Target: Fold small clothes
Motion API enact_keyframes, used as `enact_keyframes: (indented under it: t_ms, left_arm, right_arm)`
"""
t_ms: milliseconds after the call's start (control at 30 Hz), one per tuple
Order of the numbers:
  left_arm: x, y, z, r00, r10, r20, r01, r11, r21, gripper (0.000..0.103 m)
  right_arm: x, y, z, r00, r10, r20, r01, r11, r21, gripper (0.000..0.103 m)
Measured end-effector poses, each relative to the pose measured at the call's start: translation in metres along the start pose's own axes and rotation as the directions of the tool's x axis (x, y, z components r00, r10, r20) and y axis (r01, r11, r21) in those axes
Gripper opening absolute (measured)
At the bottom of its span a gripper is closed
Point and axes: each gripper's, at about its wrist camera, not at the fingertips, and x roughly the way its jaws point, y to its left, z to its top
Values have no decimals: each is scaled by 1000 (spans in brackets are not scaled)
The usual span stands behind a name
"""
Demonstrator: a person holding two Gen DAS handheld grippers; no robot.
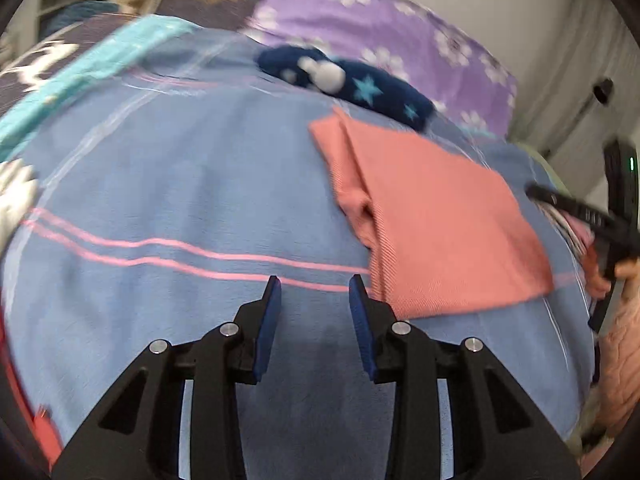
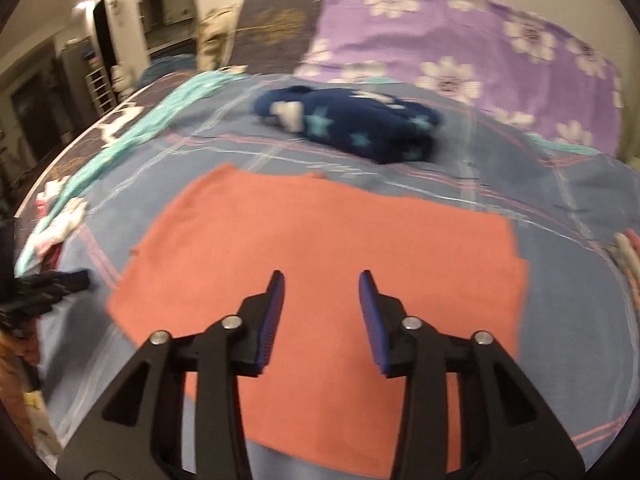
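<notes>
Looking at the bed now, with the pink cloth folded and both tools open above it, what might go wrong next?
1. The folded pink cloth has an uneven layer sticking out at one side; another fold may come out crooked.
2. The right tool hangs open right over the cloth, so a low pass might drag the fold apart.
3. The navy star garment lies close behind; the left tool, reaching for it, may brush the cloth's corner.

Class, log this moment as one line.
left tool: open, empty | right tool: open, empty | salmon cloth: folded flat on blue blanket

Blue striped bedspread [image 1: 160,200], purple floral pillow [image 2: 460,40], teal cloth [image 1: 80,76]
</notes>
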Motion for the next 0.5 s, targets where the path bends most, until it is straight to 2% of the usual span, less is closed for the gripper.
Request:
enact_keyframes:
  t_ms: [67, 100, 200, 300, 433, 500]
  left_arm:
    - [10, -3, 3, 999, -48, -25, 49, 998, 46, 40]
    - [15, -2, 6, 997, -72, -33, 74, 995, 67, 45]
    - [30, -13, 8, 991, -129, -47, 133, 985, 108, 51]
    - [37, -21, 10, 974, -222, -55, 227, 968, 104, 56]
    - [35, -17, 13, 969, -245, -24, 247, 966, 81, 57]
    - [26, -7, 16, 954, -298, 19, 297, 954, 26, 57]
  right_arm:
    - [6, 18, 5, 1000, 16, -14, -16, 1000, -11, 45]
    - [8, 27, 7, 1000, 18, -22, -19, 1000, -24, 48]
    - [16, 42, 8, 999, -1, -51, -2, 999, -53, 52]
    - [24, 50, 8, 997, -27, -75, 22, 998, -65, 54]
    - [36, 60, 15, 995, -43, -91, 35, 996, -88, 54]
    - [40, 69, 20, 995, -43, -88, 33, 993, -110, 57]
